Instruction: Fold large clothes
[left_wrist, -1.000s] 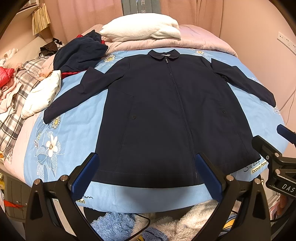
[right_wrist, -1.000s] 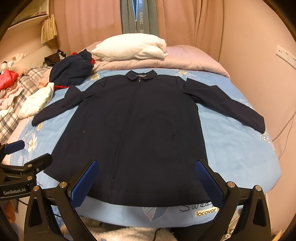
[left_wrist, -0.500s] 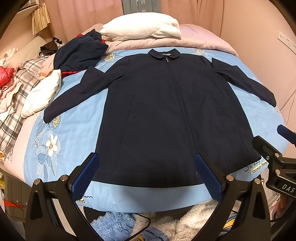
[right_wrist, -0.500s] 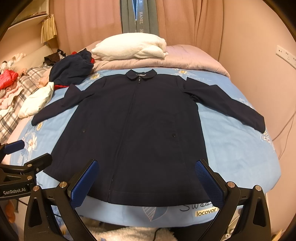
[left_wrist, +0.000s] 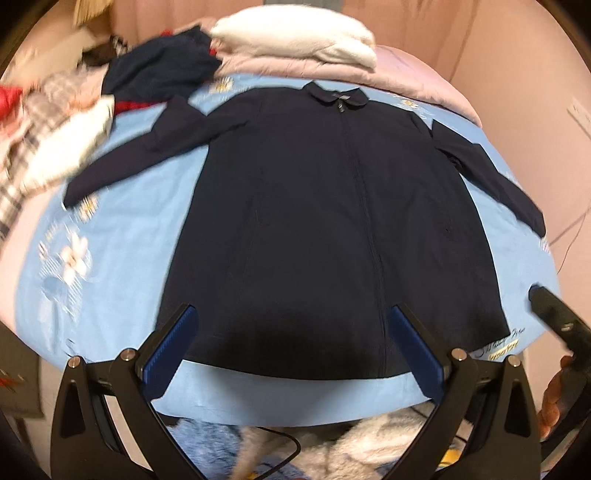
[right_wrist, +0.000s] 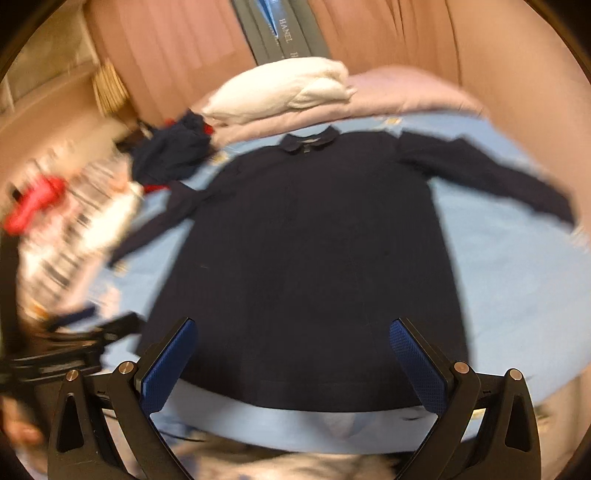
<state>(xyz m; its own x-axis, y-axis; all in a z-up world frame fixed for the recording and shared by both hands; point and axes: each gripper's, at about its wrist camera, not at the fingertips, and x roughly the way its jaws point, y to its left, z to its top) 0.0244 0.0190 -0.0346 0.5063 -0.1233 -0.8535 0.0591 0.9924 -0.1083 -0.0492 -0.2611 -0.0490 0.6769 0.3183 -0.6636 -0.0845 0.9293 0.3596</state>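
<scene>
Lying flat on the light-blue sheet (left_wrist: 122, 221), front up, zip shut, the navy jacket (left_wrist: 332, 206) fills the centre of both wrist views: collar (left_wrist: 338, 96) at 12 o'clock toward the head of the bed, hem at 6 o'clock near the bed's foot edge, one sleeve (left_wrist: 140, 151) out toward 10 o'clock, the other sleeve (left_wrist: 491, 173) toward 2–3 o'clock. L gripper (left_wrist: 295, 350) hangs over the hem w/ jaws spread wide, blue pads (left_wrist: 168, 350) apart, nothing between them; can't tell if the pads touch the cloth. R gripper (right_wrist: 295, 363) is the same: jaws spread, empty, over the hem, pad (right_wrist: 417, 363) at 4 o'clock. R wrist view is heavily motion-blurred, L view slightly. In the L view the other gripper's black frame pokes in at 4 o'clock, w/ fingers (left_wrist: 554, 395) of the person's hand just under it. White pillow (left_wrist: 295, 37) sits on a pink quilt (left_wrist: 424, 77) at 12 o'clock beyond the collar. Heap of clothes (left_wrist: 55, 122) (plaid, white, red, dark blue) at 10–11 o'clock, just beside the sleeve on that side. Pink curtains (right_wrist: 177, 48) behind the bed. Fluffy rug (left_wrist: 332, 450) & a black cable on the floor at 6 o'clock.
</scene>
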